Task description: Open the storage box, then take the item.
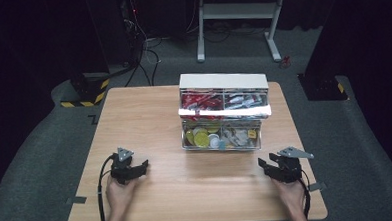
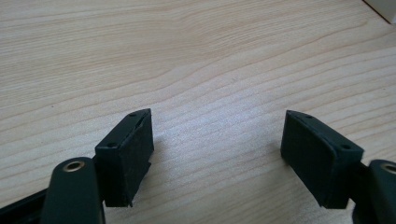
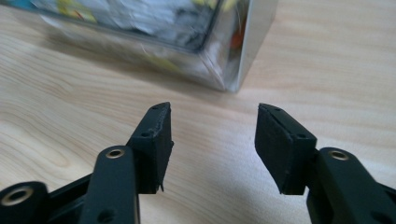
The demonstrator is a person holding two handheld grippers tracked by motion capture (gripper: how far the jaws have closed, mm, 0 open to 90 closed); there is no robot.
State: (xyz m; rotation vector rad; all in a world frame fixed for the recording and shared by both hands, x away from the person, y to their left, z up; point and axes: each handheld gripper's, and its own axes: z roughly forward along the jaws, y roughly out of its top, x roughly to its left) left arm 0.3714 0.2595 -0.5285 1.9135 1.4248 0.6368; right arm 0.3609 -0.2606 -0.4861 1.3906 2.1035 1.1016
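A light wooden table (image 1: 149,117) carries a white-topped clear plastic drawer box (image 1: 224,112) at its far middle, its lower drawer pulled out. The right gripper (image 1: 267,165), jaws spread and empty, sits near the drawer's front right corner; the left gripper (image 1: 141,166), likewise spread, rests well apart over bare wood.

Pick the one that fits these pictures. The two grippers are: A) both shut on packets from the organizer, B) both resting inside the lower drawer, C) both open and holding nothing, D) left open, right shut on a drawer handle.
C: the left gripper and the right gripper each show jaws spread wide with bare wooden table between them, short of the drawer organizer.
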